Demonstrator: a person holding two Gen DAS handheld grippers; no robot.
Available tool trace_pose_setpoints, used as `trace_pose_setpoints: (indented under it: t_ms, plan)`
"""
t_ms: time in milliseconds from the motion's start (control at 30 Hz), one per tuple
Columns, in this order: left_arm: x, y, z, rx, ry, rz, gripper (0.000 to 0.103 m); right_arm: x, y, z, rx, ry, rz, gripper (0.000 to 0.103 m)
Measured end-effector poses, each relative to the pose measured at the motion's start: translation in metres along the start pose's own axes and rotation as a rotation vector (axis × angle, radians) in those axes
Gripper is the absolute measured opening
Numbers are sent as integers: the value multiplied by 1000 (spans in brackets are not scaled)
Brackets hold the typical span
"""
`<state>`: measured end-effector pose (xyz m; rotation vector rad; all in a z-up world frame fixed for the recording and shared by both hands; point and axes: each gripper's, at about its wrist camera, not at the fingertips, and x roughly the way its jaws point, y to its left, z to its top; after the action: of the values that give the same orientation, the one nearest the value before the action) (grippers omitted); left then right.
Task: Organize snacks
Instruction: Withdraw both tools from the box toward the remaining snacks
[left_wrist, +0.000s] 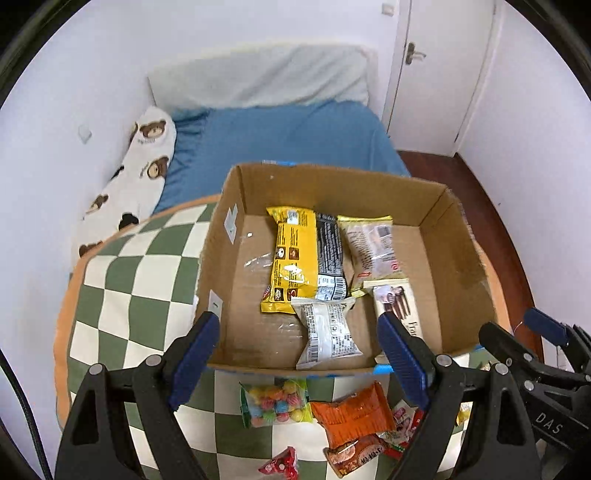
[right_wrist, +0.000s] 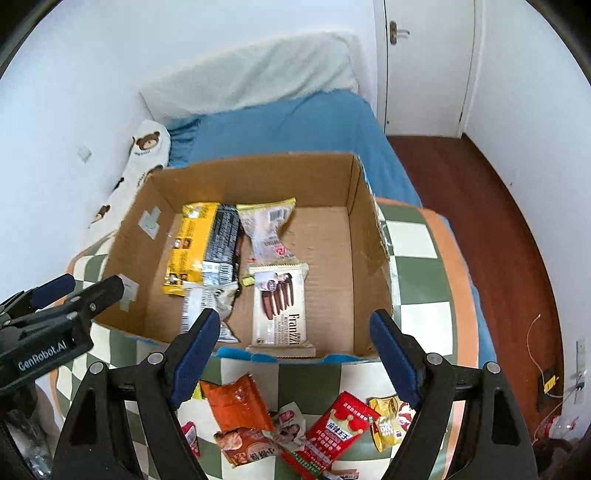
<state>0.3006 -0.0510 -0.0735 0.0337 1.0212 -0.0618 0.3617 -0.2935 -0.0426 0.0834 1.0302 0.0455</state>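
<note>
An open cardboard box (left_wrist: 458, 243) (right_wrist: 365, 236) stands on a green-and-cream checked cushion. Inside lie a yellow packet (left_wrist: 291, 258) (right_wrist: 188, 243), a black packet (left_wrist: 330, 254) (right_wrist: 223, 240), a pale packet (left_wrist: 373, 251) (right_wrist: 267, 230), a white Franzzi wafer pack (left_wrist: 397, 302) (right_wrist: 280, 306) and a white packet (left_wrist: 328, 332) (right_wrist: 205, 304). Loose in front of the box are a bag of coloured candy balls (left_wrist: 275, 404), an orange packet (left_wrist: 351, 413) (right_wrist: 236, 404), a red packet (right_wrist: 338, 428) and a gold packet (right_wrist: 388, 417). My left gripper (left_wrist: 299, 354) and right gripper (right_wrist: 291, 350) hover open and empty above the box's near edge.
The cushion (left_wrist: 122, 280) (right_wrist: 417, 236) lies on a bed with a blue sheet (left_wrist: 288, 136) and a bear-print pillow (left_wrist: 144, 173). White walls stand left and behind. A white door (right_wrist: 428, 62) and dark wooden floor (right_wrist: 480, 221) lie to the right.
</note>
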Motion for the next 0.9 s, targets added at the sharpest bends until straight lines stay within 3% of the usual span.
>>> trace_pose_setpoints:
  t_ms: [233, 433, 600, 833, 900]
  plan:
    - [-38, 2, -15, 7, -79, 6, 87, -47, 6, -16, 6, -90, -1, 85]
    - [-53, 10, -33, -14, -74, -19, 87, -70, 4, -34, 44, -88, 30, 85]
    - [-31, 22, -69, -24, 33, -8, 87, -48, -11, -75, 115, 44, 41, 85]
    - [46, 34, -151, 36, 314, 44, 87, 30, -55, -149, 282, 297, 62, 85]
    - [59, 35, -163, 26, 341, 18, 87, 47, -63, -161, 317, 333, 69, 84]
